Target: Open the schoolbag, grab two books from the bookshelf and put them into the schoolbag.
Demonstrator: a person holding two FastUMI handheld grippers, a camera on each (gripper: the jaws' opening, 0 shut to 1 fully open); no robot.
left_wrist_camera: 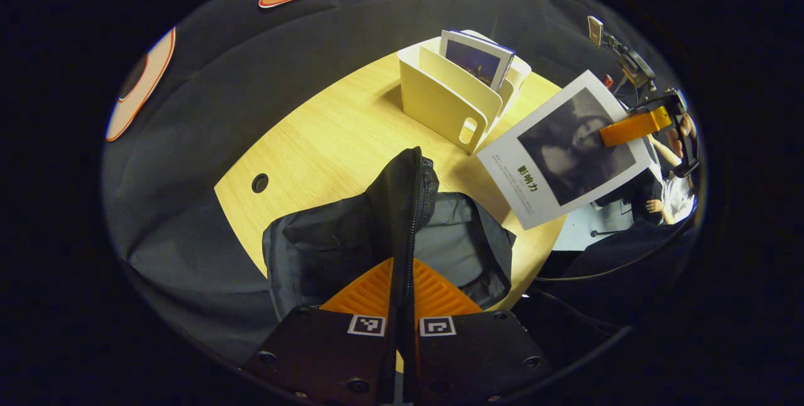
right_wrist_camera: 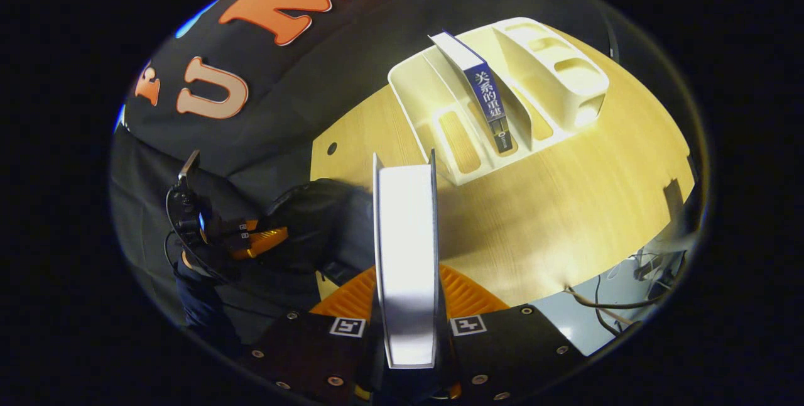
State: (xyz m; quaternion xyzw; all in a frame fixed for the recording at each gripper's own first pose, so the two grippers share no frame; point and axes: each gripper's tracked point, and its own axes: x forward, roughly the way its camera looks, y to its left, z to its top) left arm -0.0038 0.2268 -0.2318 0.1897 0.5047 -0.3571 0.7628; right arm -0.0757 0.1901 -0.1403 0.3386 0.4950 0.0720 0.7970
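Schoolbag (left_wrist_camera: pixel 352 236) sits open on the wooden table's (left_wrist_camera: pixel 326 136) near edge, left gripper (left_wrist_camera: pixel 402 280) clamped on its zipper flap! Right gripper (right_wrist_camera: pixel 405 286) pinches a white book (right_wrist_camera: pixel 405 230) above; another book (right_wrist_camera: pixel 483 95) waits in the far bookshelf (right_wrist_camera: pixel 553 73).

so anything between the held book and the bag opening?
Nothing visible. The right claw holds the book in the air beside the open schoolbag; the left claw holds up the flap, only bare table between.
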